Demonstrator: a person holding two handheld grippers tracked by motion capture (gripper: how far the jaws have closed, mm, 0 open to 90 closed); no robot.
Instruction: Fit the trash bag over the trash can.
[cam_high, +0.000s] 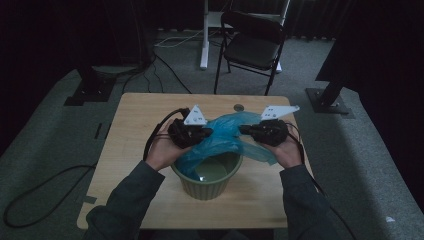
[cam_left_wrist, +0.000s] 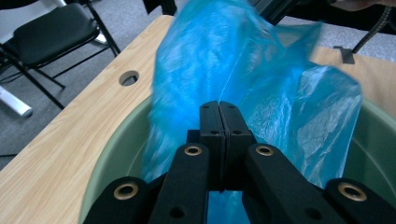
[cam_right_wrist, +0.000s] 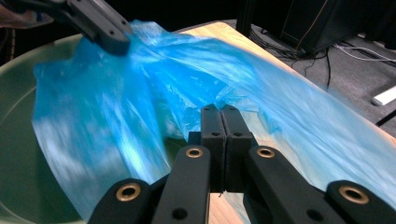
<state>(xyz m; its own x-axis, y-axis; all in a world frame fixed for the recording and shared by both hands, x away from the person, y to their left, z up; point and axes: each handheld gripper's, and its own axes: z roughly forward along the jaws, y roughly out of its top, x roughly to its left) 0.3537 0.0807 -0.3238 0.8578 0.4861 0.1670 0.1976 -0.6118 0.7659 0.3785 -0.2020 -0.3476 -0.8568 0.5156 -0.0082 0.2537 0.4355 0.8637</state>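
A thin blue plastic bag (cam_high: 225, 137) is stretched above a ribbed green pot (cam_high: 207, 187) at the middle of the wooden table (cam_high: 135, 120). My left gripper (cam_high: 207, 132) pinches the bag's left side. In the left gripper view its jaws (cam_left_wrist: 219, 105) stand pressed together with the blue film (cam_left_wrist: 261, 84) creased at their tips, over the pot's rim (cam_left_wrist: 116, 144). My right gripper (cam_high: 242, 130) holds the bag's right side. Its jaws (cam_right_wrist: 219, 108) are shut too, with the film (cam_right_wrist: 140, 93) gathered at them. The left gripper (cam_right_wrist: 100, 25) grips the bag's far edge in that view.
A round cable hole (cam_high: 239, 107) sits near the table's far edge. Behind the table stands a black folding chair (cam_high: 252, 45) beside a white desk leg (cam_high: 204, 35). Cables trail over the grey carpet at the left (cam_high: 45, 185). Dark stands flank the table.
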